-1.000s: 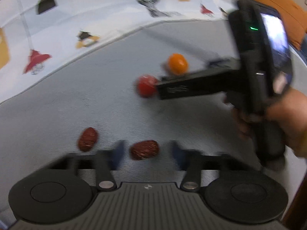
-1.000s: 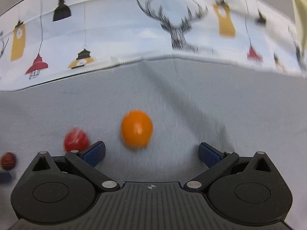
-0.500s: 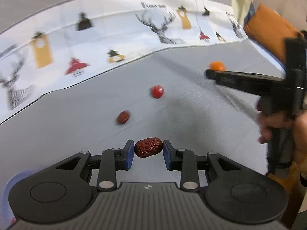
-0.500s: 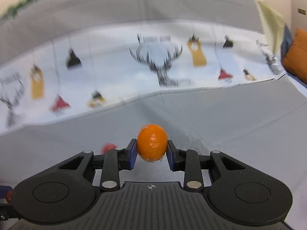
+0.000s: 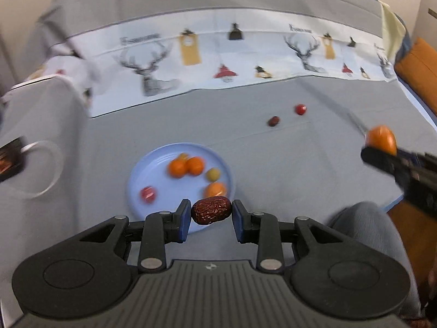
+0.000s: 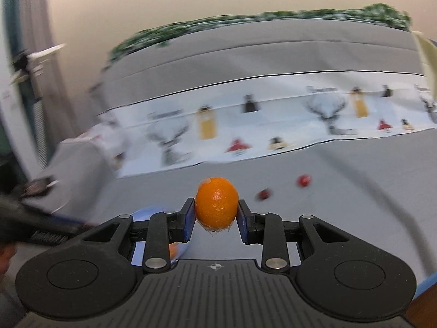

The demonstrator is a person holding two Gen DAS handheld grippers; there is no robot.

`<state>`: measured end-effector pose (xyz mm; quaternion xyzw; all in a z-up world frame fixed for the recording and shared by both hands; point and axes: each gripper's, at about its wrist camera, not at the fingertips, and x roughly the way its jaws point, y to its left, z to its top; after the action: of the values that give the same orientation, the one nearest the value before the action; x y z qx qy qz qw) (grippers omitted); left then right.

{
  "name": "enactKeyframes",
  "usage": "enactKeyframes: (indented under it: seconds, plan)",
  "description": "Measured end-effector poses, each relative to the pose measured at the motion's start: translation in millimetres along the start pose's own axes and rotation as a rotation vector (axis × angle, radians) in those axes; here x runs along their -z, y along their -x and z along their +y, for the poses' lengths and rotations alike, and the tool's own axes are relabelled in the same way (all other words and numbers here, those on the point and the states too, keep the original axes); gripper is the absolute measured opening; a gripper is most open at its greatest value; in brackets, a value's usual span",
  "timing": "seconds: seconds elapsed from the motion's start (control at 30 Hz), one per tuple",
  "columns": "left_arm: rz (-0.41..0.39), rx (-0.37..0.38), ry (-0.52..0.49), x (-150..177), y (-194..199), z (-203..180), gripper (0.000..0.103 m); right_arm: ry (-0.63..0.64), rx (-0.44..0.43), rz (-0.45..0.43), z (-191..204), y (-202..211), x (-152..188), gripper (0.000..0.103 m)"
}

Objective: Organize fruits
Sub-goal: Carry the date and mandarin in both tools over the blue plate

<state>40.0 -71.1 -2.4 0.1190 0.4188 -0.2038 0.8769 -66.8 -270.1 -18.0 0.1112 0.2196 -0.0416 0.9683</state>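
Two tools, both loaded. Left tool [image 5: 210, 217] clenched on a dark red wrinkled date [image 5: 211, 210], pads pressing its two ends, date held crosswise and lifted off the grey surface [image 5: 273, 169]. Just ahead of and below that tool sits a blue plate [image 5: 142, 169], near rim partly hidden behind the date and left pad. On the plate: two small oranges [image 5: 185, 166] touching each other, a yellowish round fruit [image 5: 212, 174], another orange one [image 5: 215, 190], a red one [image 5: 147, 194]; all blurred.

Right tool [image 6: 215, 216] clenched on a small orange [image 6: 216, 205], pads on its sides, fruit raised clear of the surface. From the left wrist view this tool is far right of the left tool, orange at its tip. Ahead and right of the right tool, two loose fruits on the surface: a dark red date [image 6: 264, 194] and a red round fruit [image 6: 304, 180], near each other, not touching. Printed deer cloth [image 5: 218, 63] lies beyond them.
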Motion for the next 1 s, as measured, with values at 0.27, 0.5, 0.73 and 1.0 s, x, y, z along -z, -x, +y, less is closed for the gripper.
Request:
enactKeyframes:
  seconds: [0.27,0.5,0.73,1.0]
  plan:
    - [-0.097,-0.021,0.054,54.8,67.3,29.9,0.036,0.11,-0.103,0.026,87.0,52.1,30.7,0.033]
    - [-0.177,-0.024,0.097,75.2,102.9,39.4,0.036,0.225,-0.138,-0.011,128.1,82.1,34.6,0.033]
    - [-0.211,-0.011,0.113,79.3,116.8,43.3,0.036,0.247,-0.133,-0.026,137.9,95.6,33.5,0.033]
    - [-0.213,-0.005,0.105,80.2,116.3,41.5,0.036,0.253,-0.129,-0.024,137.8,98.1,35.2,0.033]
